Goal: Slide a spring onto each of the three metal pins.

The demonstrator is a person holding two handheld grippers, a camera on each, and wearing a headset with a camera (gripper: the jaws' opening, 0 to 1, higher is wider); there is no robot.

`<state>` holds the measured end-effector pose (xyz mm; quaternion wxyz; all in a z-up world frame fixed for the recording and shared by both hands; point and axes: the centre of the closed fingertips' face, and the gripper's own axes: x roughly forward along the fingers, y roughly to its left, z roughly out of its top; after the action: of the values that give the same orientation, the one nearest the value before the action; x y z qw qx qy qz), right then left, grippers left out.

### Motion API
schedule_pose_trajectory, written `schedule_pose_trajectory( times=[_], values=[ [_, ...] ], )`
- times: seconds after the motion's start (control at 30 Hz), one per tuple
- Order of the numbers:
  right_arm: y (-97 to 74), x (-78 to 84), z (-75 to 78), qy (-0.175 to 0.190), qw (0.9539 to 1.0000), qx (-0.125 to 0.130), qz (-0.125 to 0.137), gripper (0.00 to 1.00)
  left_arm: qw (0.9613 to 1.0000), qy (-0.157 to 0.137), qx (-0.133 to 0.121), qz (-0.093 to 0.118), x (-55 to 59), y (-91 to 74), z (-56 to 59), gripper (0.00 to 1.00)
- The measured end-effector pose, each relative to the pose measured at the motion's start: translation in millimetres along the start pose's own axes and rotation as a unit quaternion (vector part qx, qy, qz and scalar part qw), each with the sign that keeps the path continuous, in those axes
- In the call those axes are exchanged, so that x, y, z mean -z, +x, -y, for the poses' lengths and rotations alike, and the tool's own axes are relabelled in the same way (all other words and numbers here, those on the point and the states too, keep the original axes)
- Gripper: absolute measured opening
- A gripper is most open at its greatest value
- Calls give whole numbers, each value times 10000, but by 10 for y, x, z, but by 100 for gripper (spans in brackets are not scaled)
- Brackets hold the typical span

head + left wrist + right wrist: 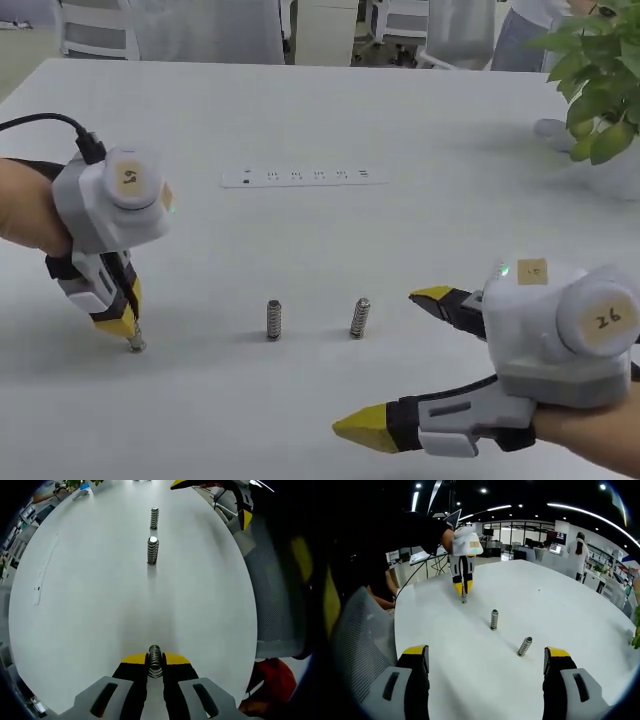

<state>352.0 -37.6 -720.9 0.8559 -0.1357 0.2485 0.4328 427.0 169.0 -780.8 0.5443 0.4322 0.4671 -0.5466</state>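
Yellow-tipped left gripper (155, 658) clamps a spring (155, 663), mostly hidden in the head view; right gripper (485, 651) stands wide apart.

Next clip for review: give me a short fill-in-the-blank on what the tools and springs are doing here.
1. The left tool is ____ on the held spring.
2. The right tool has its jaws ____.
3. Apart from that one, ____ springs stand on the white table.
4. The middle spring is upright; the spring nearer the right tool is ____.
Missing words: shut; open; two; tilted.
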Motion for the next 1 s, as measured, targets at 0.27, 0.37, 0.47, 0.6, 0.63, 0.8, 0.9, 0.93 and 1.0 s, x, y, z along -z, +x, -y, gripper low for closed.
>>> schedule_pose_trajectory(
  times=[0.27, 0.37, 0.47, 0.6, 0.63, 0.8, 0.9, 0.93, 1.0],
  values=[
    [2, -10, 6, -25, 10000, -1, -2, 93, 10000, 2, -11, -14, -5, 14, -15, 4],
    [0, -10, 13, -34, 10000, 5, -8, 93, 10000, -6, 20, -11, -6, 23, -3, 4],
    [1, -15, 8, -41, 10000, -5, -7, 92, 10000, -23, -7, -29, 0, 33, -12, 4],
    [7, -7, -3, -44, 10000, -23, -27, 92, 10000, -19, -3, -39, 0, 38, -11, 4],
    [7, -7, -5, -49, 10000, -25, -29, 92, 10000, -15, 1, -33, 0, 41, -12, 4],
    [3, -7, 1, -58, 10000, -21, -38, 91, 10000, -26, -6, -32, -1, 50, -16, 4],
    [1, -7, 2, -61, 10000, -19, -40, 91, 10000, -17, -12, -43, 4, 60, -18, 4],
    [2, -7, 3, -64, 10000, -19, -43, 90, 10000, -18, -8, -43, 4, 62, -16, 4],
    [3, -1, 1, -67, 10000, -25, -59, 90, 10000, -16, -19, -45, 5, 67, -19, 4]
  ],
)
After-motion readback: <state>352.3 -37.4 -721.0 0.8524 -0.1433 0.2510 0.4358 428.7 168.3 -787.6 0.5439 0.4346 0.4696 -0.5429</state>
